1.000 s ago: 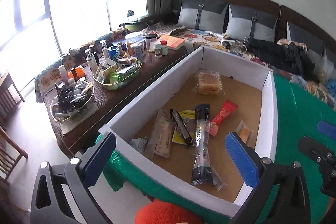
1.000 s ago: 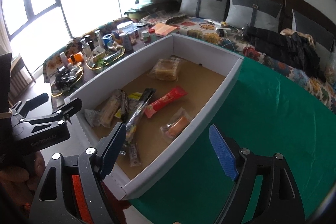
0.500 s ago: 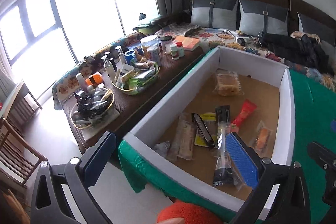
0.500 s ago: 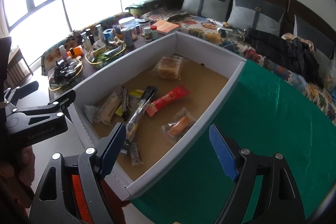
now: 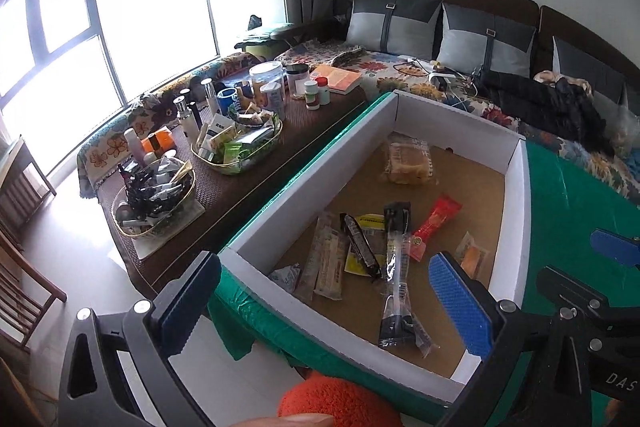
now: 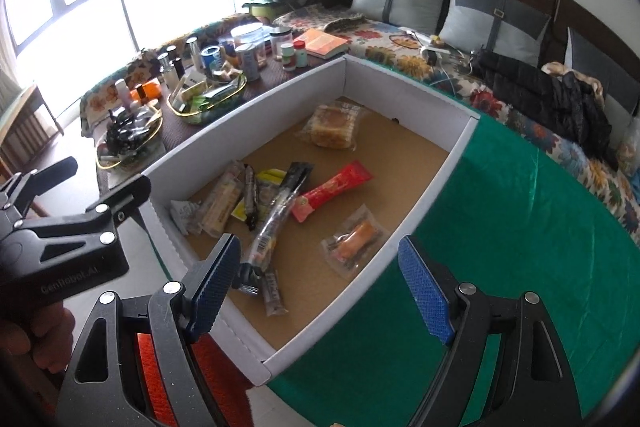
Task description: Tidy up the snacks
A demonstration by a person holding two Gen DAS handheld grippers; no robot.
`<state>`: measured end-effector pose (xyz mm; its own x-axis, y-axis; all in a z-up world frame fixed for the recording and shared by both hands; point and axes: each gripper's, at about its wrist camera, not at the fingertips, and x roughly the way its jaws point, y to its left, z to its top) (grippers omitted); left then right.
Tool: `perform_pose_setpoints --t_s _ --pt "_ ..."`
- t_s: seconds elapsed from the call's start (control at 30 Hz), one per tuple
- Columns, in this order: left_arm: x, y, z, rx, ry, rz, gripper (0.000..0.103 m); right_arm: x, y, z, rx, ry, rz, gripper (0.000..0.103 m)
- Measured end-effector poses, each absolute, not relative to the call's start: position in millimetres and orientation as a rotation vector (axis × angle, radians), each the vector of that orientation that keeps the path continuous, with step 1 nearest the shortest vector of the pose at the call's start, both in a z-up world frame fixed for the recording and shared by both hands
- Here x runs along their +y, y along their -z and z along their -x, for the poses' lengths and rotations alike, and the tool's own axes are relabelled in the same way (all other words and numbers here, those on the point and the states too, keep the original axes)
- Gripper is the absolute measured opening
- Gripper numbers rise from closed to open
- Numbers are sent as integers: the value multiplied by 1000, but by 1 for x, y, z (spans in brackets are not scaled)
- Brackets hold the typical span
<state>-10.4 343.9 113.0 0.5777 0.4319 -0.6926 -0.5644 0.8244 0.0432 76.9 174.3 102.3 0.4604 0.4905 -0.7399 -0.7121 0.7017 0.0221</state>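
Observation:
A shallow white cardboard box with a brown floor sits on a green cloth. Several wrapped snacks lie inside: a red stick pack, a bread pack, an orange snack in clear wrap, a long black-and-clear pack and pale wafer bars. My left gripper hangs open above the box's near left corner, holding nothing. My right gripper is open and empty over the near right wall.
A dark side table left of the box carries baskets, bottles and jars. A sofa with grey cushions and a black jacket lies behind. Green cloth spreads right of the box. Wooden chairs stand far left.
Both views have pulled back slightly from the box, so it looks smaller and more of the side table shows. The snacks lie as before and both grippers remain open.

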Motion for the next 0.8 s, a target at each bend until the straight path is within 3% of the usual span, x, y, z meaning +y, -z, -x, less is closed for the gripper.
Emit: perform_pose_setpoints --t_s 0.8 --pt "355 -113 18 739 -579 221 103 189 -102 -75 808 -733 345 84"
